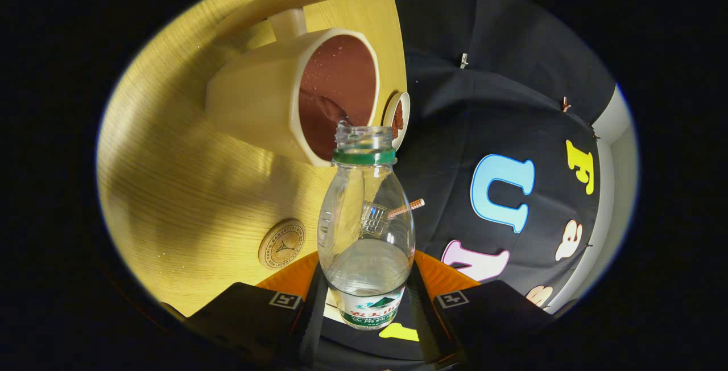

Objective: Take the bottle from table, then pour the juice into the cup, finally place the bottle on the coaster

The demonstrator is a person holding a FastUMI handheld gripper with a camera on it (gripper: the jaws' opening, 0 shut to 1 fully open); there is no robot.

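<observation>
Pouring: my claw [367,303] clamped on the bottle [365,229].
Both fingers press the bottle's lower body; its open mouth sits at the cup [296,95] rim, liquid streaming in. Cup stands near the desk [187,189] edge; coaster [281,244] lies apart, nearer the claw.

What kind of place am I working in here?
Likely a staged recording booth: a round wooden table, a black cloth wall behind it, and the claw shut on a clear plastic bottle tipped toward a cup.
</observation>
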